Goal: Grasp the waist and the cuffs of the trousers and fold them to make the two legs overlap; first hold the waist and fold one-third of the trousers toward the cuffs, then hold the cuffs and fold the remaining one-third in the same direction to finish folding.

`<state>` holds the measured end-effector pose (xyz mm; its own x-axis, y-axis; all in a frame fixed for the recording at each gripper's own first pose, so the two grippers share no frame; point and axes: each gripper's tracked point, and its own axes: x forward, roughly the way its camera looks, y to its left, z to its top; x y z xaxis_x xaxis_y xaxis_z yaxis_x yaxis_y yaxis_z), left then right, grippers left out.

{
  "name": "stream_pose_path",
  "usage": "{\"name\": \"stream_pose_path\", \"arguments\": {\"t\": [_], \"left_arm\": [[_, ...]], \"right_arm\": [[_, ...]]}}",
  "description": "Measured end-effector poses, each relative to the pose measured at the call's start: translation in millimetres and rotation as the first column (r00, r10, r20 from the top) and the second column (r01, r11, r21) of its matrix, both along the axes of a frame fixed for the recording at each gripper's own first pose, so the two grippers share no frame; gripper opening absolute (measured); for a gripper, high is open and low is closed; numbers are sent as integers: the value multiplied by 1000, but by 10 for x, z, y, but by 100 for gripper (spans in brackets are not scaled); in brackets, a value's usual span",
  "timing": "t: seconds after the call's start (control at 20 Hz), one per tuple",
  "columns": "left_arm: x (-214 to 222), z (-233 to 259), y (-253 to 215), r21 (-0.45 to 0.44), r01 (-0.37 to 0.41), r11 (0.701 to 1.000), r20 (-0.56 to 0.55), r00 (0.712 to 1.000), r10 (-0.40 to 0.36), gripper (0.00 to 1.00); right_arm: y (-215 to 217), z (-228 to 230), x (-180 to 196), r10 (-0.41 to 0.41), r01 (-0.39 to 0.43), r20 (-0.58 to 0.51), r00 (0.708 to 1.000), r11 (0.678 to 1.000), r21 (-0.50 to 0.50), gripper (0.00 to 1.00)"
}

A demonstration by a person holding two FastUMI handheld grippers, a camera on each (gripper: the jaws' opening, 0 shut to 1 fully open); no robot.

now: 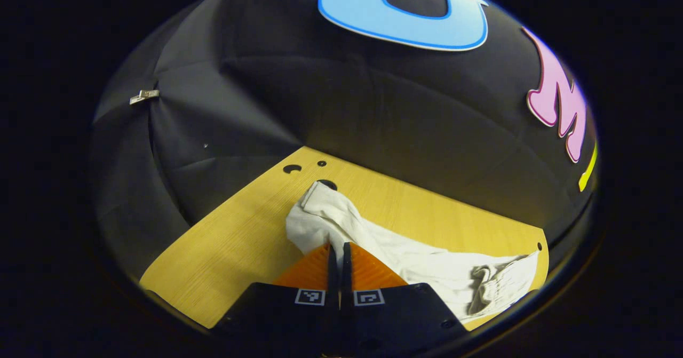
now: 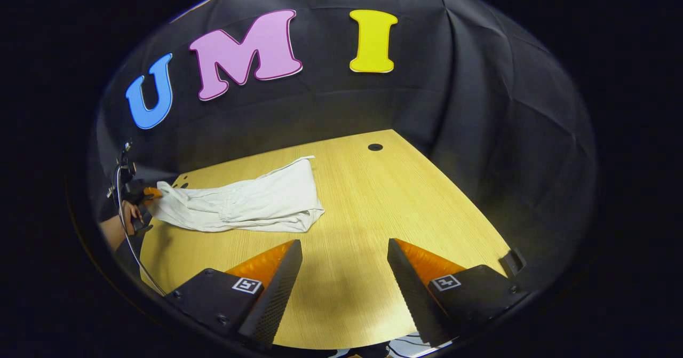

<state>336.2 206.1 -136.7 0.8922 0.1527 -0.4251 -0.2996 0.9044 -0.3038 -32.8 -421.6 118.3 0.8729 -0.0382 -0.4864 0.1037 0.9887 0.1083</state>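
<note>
Left gripper view: low, right at the trousers (image 1: 405,251), facing a booth corner. Right gripper view: higher, farther; shared trousers (image 2: 245,203) at 10 o'clock.

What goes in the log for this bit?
left gripper: shut on trousers | right gripper: open, above table

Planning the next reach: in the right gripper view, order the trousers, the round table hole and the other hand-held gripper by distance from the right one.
1. Trousers, ahead, left.
2. Other hand-held gripper, far left, at their end.
3. Table hole, far edge.
Two and three are nearly tied.
</note>
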Motion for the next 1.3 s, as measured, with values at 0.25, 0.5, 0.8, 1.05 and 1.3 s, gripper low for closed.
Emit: {"name": "stream_pose_path", "arguments": {"t": [0.25,0.5,0.8,1.05,1.3], "left_arm": [[104,537,-526,18,52,998,64,997,-53,5],[139,1003,-1275,45,135,990,110,984,-139,5],[120,1362,-2537,74,286,955,141,945,-294,5],[109,1260,-3553,77,409,909,113,903,-415,5],[45,982,-4342,91,501,861,55,860,-507,5]], "right_arm": [[-102,121,127,28,-29,40,999,999,14,99],[-285,85,171,9,-12,46,999,999,52,99],[-507,71,204,-12,7,56,998,996,92,99],[-755,37,179,-54,45,58,997,988,147,99],[-1022,-79,54,-80,74,38,996,986,150,99]]}}
